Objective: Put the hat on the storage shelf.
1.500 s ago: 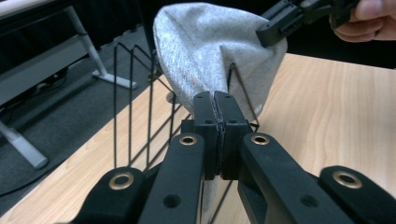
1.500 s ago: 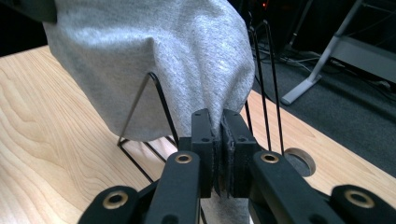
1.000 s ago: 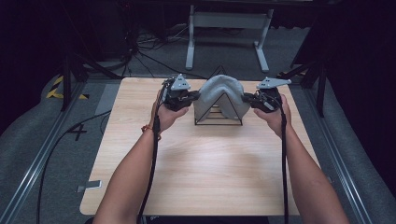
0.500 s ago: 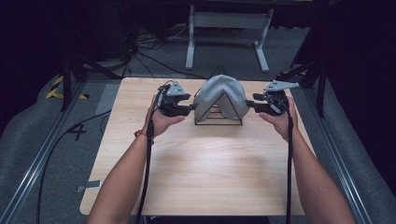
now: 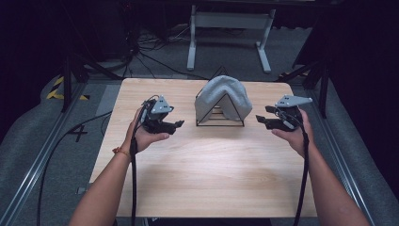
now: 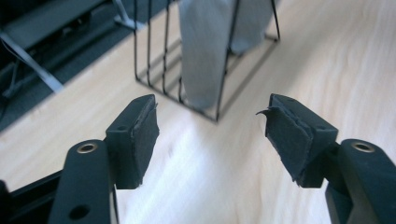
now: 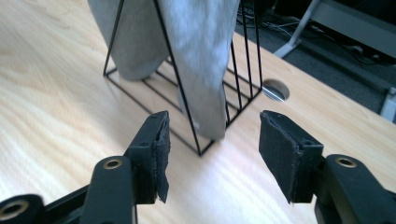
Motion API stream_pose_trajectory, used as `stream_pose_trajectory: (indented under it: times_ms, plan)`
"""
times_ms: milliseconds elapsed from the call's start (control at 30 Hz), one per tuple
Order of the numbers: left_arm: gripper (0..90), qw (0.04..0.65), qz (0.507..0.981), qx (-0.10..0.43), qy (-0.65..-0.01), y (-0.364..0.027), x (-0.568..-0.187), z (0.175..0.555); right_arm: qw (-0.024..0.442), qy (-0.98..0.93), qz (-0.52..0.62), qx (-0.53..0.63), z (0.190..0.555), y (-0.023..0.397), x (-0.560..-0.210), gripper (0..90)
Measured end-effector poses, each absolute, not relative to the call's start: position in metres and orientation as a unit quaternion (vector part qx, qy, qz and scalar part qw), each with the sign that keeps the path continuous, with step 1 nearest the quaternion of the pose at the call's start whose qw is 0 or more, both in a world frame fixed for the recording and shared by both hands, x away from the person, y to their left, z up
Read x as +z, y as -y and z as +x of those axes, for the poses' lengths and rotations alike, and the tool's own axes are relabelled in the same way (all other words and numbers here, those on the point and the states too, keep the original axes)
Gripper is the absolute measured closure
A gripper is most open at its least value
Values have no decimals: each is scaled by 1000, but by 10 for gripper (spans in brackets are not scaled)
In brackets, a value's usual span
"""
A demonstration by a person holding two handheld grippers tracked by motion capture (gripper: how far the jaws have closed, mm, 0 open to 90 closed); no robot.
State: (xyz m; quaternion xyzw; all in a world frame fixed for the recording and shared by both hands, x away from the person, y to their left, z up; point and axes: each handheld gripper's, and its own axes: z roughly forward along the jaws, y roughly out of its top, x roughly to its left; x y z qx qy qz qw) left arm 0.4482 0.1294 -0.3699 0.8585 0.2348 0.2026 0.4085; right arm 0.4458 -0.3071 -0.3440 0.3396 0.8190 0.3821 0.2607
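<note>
Lab or recording studio, by my reading. My table [image 5: 197, 179] stands alone on grey carpet [image 5: 42, 141], metal rails [image 5: 33, 174] either side, loose cables [image 5: 155, 47] across the floor, hazard tape [image 5: 56, 89], dark surroundings, white stand [image 5: 230, 21] behind.

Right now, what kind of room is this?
Probably a lab or recording studio. A bare wooden table stands on grey floor between metal rails, with loose cables behind and dark surroundings. A grey cloth hangs over a wire rack.
</note>
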Motion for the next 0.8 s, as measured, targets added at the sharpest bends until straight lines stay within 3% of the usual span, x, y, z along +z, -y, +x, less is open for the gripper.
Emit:
stream_pose_trajectory:
  times_ms: [533, 800]
  plan:
    - [276, 332, 899, 165, -234, -173, -439, 390, 256, -833, 358, 334, 377, 351, -402, 397]
    - [263, 344, 898, 126, -241, -185, -453, 381, 231, -826, 390, 335, 351, 374, -434, 373]
